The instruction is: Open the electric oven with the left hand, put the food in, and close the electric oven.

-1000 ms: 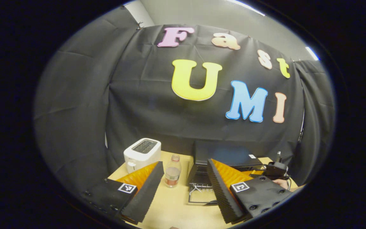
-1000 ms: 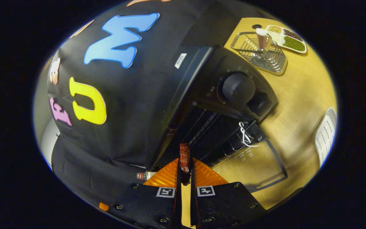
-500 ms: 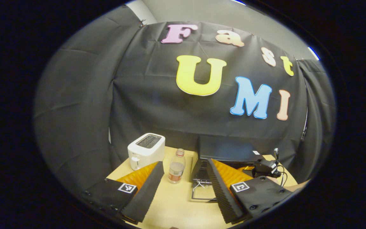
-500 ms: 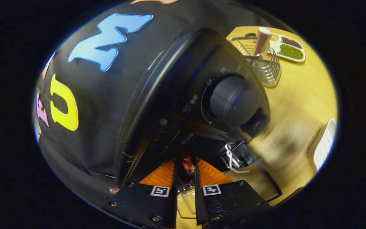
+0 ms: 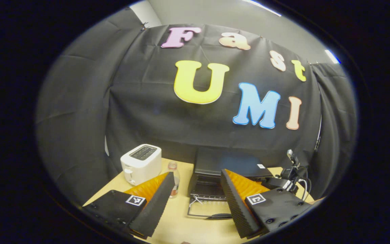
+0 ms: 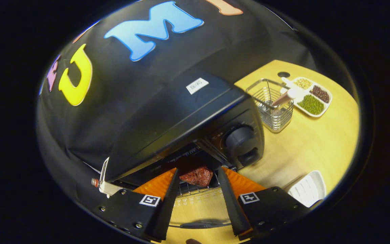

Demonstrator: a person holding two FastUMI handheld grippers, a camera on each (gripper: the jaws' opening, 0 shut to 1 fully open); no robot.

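The black electric oven [image 6: 181, 115] stands with its glass door [image 6: 200, 205] folded down flat onto the table. A dark red piece of food [image 6: 196, 175] lies on the wire rack just inside the opening. My right gripper [image 6: 197, 170] is open at the oven mouth, its fingers either side of the food and apart from it. In the left gripper view the oven [image 5: 227, 162] and its lowered door [image 5: 208, 207] sit straight ahead. My left gripper [image 5: 197, 173] hangs open and empty above the table, back from the oven.
A white toaster [image 5: 141, 163] and a small bottle [image 5: 172, 178] stand left of the oven. Right of it are a wire basket [image 6: 271, 108] holding a cup, a divided tray of beans [image 6: 311, 98] and a white ribbed dish [image 6: 306, 189]. Black cloth walls close the back.
My right gripper has opened and let go of the food, which now rests on the oven rack; the gripper drew back and rolled level. The left gripper shifted slightly.
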